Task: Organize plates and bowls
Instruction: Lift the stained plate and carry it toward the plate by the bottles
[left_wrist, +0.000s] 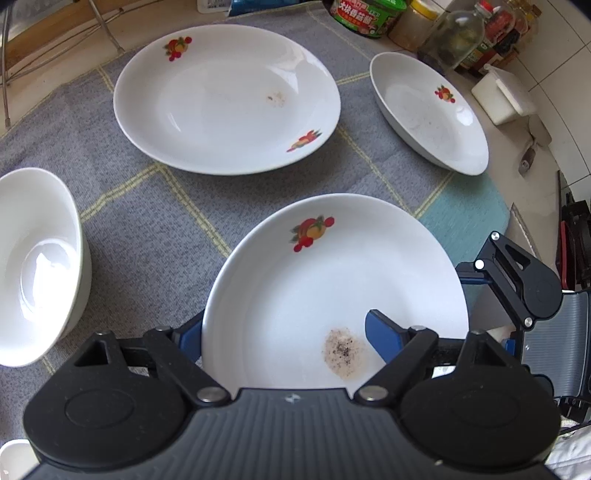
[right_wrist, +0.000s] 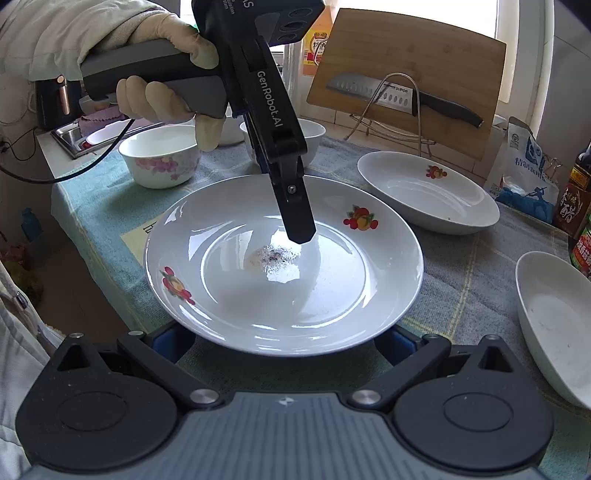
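Left gripper (left_wrist: 284, 332) straddles the near rim of the stained plate (left_wrist: 332, 280) on the cloth-covered worktop (left_wrist: 147, 221), fingers apart, one inside, one beneath, likely to lift it; right gripper (right_wrist: 284, 341) waits open at the opposite rim.

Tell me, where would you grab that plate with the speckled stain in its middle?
By its rim, coming down from above with one finger inside and one under the lip. The stained plate lies flat and looks too wide to span, but its flared rim lifts clear of the cloth.
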